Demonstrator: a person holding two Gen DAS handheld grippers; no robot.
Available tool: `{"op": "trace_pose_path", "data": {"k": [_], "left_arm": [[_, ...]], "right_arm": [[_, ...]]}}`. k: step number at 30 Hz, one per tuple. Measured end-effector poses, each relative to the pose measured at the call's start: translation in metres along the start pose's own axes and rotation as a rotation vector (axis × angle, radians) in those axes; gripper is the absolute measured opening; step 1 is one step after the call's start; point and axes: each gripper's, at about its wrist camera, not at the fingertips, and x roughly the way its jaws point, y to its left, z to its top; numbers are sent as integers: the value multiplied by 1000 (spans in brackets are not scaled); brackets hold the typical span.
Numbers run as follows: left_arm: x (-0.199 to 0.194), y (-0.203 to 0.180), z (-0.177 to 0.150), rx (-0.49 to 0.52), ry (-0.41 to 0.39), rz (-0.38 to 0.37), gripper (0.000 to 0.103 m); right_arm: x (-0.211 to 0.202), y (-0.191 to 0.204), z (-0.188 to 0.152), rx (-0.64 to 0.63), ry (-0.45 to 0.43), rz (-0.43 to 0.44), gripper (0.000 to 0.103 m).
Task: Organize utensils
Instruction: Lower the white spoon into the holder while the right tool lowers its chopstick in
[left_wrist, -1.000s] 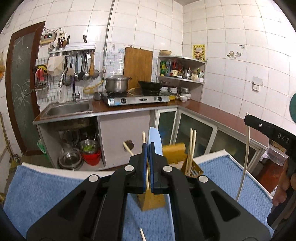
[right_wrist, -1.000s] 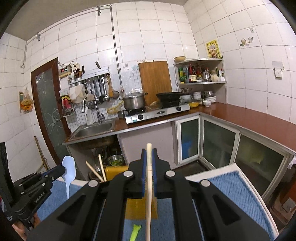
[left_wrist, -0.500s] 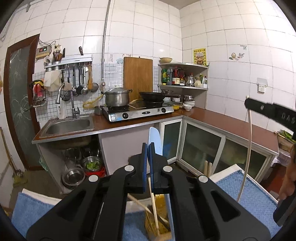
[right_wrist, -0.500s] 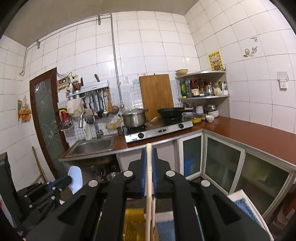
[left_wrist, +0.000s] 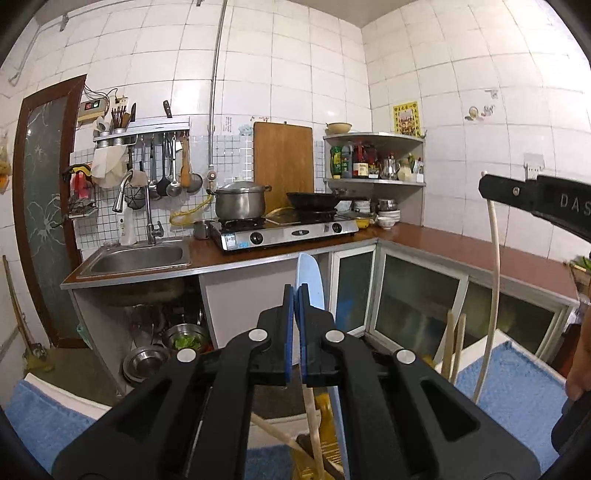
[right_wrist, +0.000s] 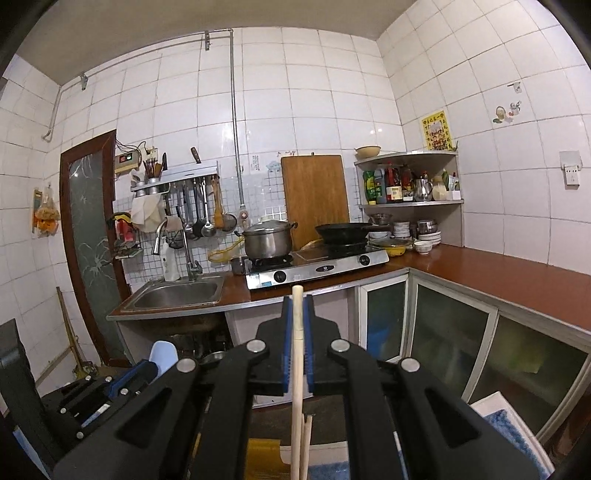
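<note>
Left tongs are pressed onto the pale blue spatula, blade upright above the yellow utensil holder on the blue towel. Right tongs pinch a pale chopstick, held upright over the same holder.

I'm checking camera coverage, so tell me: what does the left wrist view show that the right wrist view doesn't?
Only the left wrist view: the left gripper shut on the pale blue spatula, and bowls under the sink. Only the right wrist view: the right gripper shut on a wooden chopstick. Both: the steel pot, cutting board and blue towel.
</note>
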Motion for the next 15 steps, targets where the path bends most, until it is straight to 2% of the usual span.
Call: {"op": "trace_pose_path", "data": {"k": [5, 9, 15], "left_arm": [[-2, 3, -20, -6, 3, -7, 1], [-11, 6, -29, 2, -26, 7, 1], [-9, 6, -39, -2, 6, -13, 1]], "right_arm": [[2, -8, -24, 9, 18, 14, 6], [1, -11, -45, 10, 31, 16, 6], [1, -16, -76, 9, 55, 31, 6]]}}
